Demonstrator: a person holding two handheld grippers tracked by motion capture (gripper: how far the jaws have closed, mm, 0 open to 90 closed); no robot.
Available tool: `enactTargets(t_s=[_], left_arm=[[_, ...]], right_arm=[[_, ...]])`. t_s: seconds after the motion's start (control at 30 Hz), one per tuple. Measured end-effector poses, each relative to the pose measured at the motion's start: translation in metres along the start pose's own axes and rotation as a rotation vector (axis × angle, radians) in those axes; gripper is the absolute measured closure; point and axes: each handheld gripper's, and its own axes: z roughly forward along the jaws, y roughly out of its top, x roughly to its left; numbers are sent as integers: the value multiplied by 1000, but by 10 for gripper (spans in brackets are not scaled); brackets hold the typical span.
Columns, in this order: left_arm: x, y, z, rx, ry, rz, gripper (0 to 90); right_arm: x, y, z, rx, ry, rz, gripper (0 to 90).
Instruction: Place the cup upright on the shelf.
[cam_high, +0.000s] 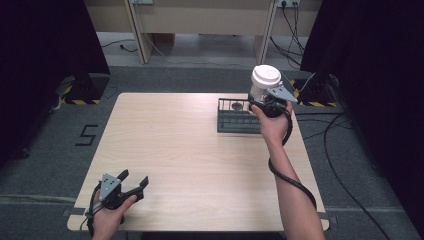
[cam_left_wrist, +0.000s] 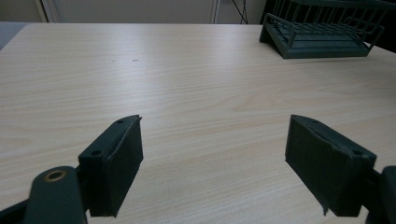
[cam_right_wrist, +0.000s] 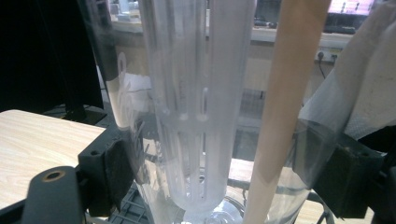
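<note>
At the lower left of the high view the left tool (cam_high: 134, 181) rests wide open on the tabletop (cam_high: 200, 155), well apart from the work. Upper right, the right tool (cam_high: 261, 100) grips the clear lidded cup (cam_high: 265, 80) upright, directly above the dark wire rack (cam_high: 235, 120).

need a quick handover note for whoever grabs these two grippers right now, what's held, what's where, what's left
Right gripper: shut on the clear plastic cup with a white lid, held up above the dark green wire rack at the table's far right. In the right gripper view the cup shows a white slotted insert and a beige stick inside.
Left gripper: open, holding nothing, low over the light wooden table at its near left corner.
Done: cup is grasped and off the table.
Left: whether it is going into the rack or coming out cannot be told; likely set it down and release. Keep it upright.
</note>
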Motion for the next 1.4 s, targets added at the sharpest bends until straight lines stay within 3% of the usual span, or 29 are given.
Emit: enactTargets(t_s=[0.53,1.4], left_arm=[[0,0,0,1,-3,0,185],[0,0,0,1,-8,1,185]], right_arm=[[3,-2,24,32,-12,10,186],[5,-16,47,70,-23,26,186]])
